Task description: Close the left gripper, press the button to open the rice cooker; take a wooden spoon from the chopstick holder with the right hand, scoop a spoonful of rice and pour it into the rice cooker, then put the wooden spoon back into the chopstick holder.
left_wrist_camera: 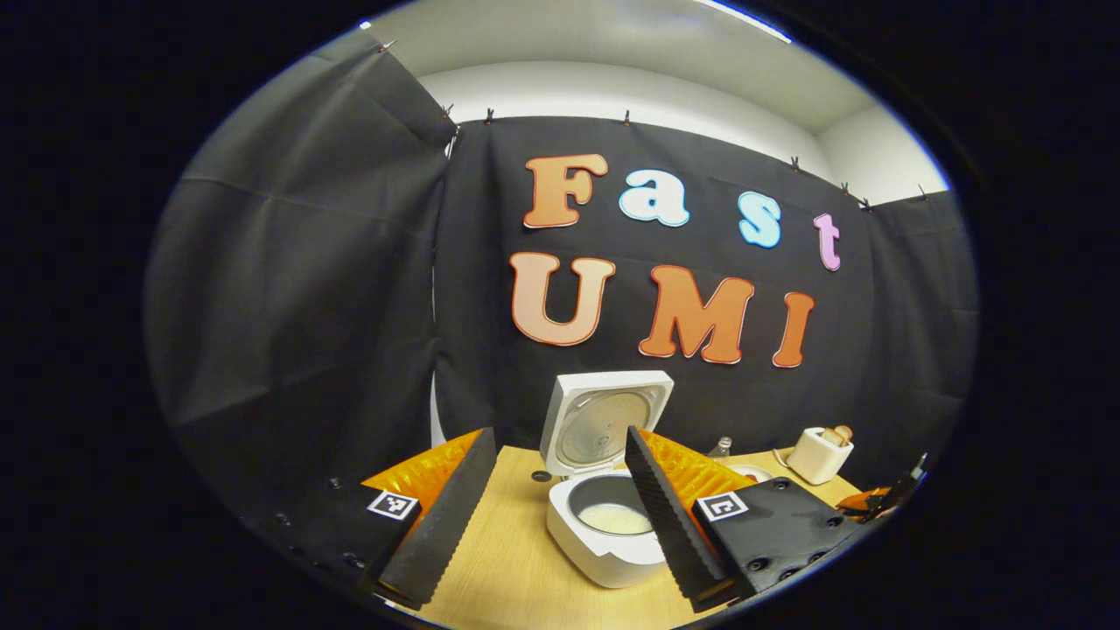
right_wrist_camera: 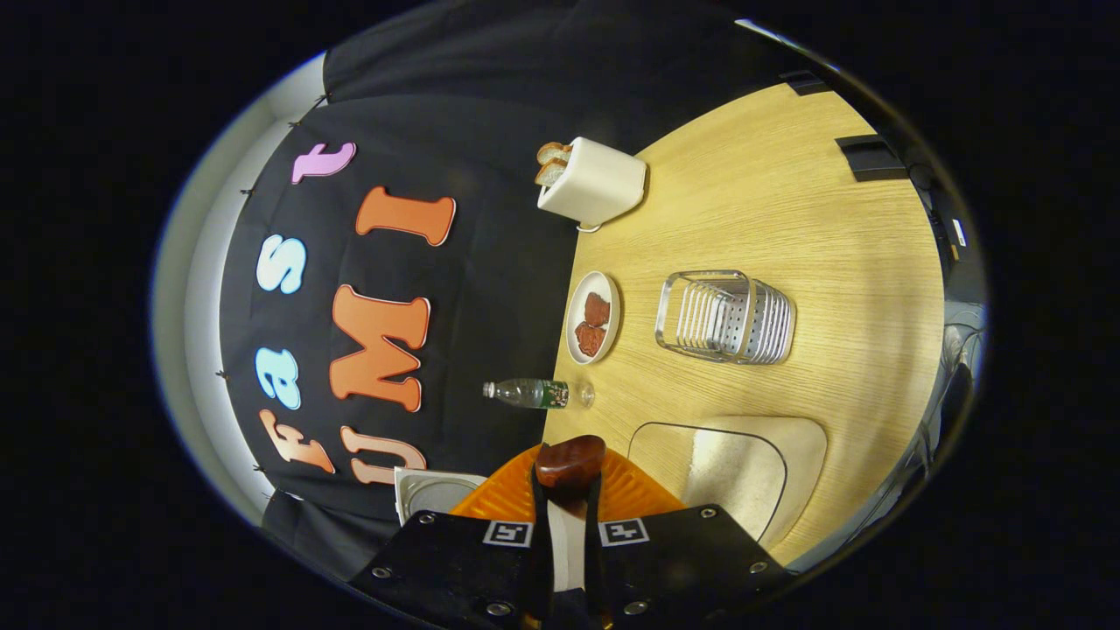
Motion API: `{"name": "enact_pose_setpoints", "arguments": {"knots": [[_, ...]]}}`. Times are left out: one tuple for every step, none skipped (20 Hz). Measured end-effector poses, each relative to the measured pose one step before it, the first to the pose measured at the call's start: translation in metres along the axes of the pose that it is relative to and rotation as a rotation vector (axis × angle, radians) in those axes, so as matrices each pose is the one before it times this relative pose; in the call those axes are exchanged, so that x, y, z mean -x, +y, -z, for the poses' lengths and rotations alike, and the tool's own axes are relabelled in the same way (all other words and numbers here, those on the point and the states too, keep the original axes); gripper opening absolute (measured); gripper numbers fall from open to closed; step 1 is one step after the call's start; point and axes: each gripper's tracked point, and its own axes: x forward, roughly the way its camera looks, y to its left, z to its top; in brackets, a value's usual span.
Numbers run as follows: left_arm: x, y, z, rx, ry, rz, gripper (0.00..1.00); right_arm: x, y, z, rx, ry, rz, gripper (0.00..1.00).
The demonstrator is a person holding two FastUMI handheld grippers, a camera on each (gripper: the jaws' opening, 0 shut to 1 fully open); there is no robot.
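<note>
Open bench [left_wrist_camera: 507, 560] lies ahead of the left tool [left_wrist_camera: 547, 512], wide apart, up to the rice cooker [left_wrist_camera: 604, 525], whose raised lid [left_wrist_camera: 604, 420] walls off the back. By the chopstick holder [right_wrist_camera: 726, 317], bare bench surrounds it; plate [right_wrist_camera: 593, 317] and bottle [right_wrist_camera: 534, 394] stand near.

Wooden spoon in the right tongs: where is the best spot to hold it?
By its thin handle, coming from the handle end, not the round bowl. The right tongs are shut on the handle that way, so the wooden spoon has its dark bowl poking out past the fingertips, free to scoop.
</note>
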Motion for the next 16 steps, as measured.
{"name": "enact_pose_setpoints", "arguments": {"knots": [[0.00074, 0.00031, 0.0056, -0.00304, 0.01836, -0.00449, 1.0, 0.00255, 0.00769, -0.00194, -0.00847, -0.00088, -0.01035, 0.13], [0.00011, 0.00047, 0.0026, 0.00118, 0.01248, 0.00063, 1.0, 0.00026, 0.00699, -0.00002, -0.00922, 0.00138, -0.01289, 0.13], [0.00045, 0.00249, 0.00142, 0.00629, 0.0058, -0.00207, 1.0, 0.00017, 0.00851, -0.00013, -0.0093, -0.00011, -0.01148, 0.13], [-0.00167, 0.0001, 0.0003, 0.00943, 0.00071, 0.0024, 1.0, -0.00253, 0.00953, 0.0035, -0.00219, 0.00414, -0.00989, 0.13], [-0.00016, 0.00058, 0.0004, 0.01386, -0.00329, 0.00418, 1.0, -0.00249, 0.00795, 0.00276, 0.00109, 0.00104, -0.00815, 0.13], [-0.00058, -0.00053, 0.00107, 0.01457, 0.00039, 0.00784, 1.0, -0.00124, 0.00936, 0.00436, 0.00261, 0.00499, -0.00889, 0.13], [0.00041, -0.00004, 0.00126, 0.01075, 0.00289, 0.00553, 1.0, -0.00237, 0.00894, 0.00428, 0.00291, 0.00598, -0.01322, 0.13], [-0.00001, 0.0008, 0.00028, 0.00373, 0.00393, 0.00757, 1.0, 0.00004, 0.00758, 0.00264, -0.00288, 0.002, -0.00992, 0.13], [0.00055, 0.00052, 0.00047, 0.00037, 0.00038, 0.00429, 1.0, -0.00255, 0.00708, 0.00249, -0.00095, 0.0064, -0.00803, 0.13], [0.00017, 0.0012, -0.00194, -0.00296, -0.00427, 0.00328, 1.0, -0.00189, 0.00843, 0.00433, 0.00444, 0.00617, -0.00834, 0.13], [-0.001, 0.00087, -0.0011, -0.00557, -0.00746, -0.00068, 1.0, -0.00313, 0.00803, 0.00446, 0.00593, 0.00344, -0.00785, 0.13], [-0.00039, 0.00118, -0.00205, -0.008, -0.00638, 0.00025, 1.0, -0.00334, 0.00741, 0.00247, 0.0056, 0.00297, -0.00639, 0.13], [0.00075, 0.00056, -0.00006, -0.00777, -0.0027, -0.00005, 1.0, -0.00355, 0.00679, 0.00241, 0.00348, 0.00176, -0.00719, 0.13], [-0.00009, 0.00019, -0.0005, -0.0043, -0.0004, 0.0028, 1.0, -0.00421, 0.00817, 0.00403, 0.00167, 0.00526, -0.00852, 0.13], [-0.00099, -0.0009, 0.00019, -0.00275, 0.00047, 0.00412, 1.0, -0.00476, 0.00884, 0.00478, 0.00103, 0.00436, -0.01036, 0.13], [-0.00042, -0.00083, -0.00086, -0.00168, -0.00079, 0.00473, 1.0, -0.00472, 0.0098, 0.00431, -0.00005, 0.00568, -0.01201, 0.13]]}}
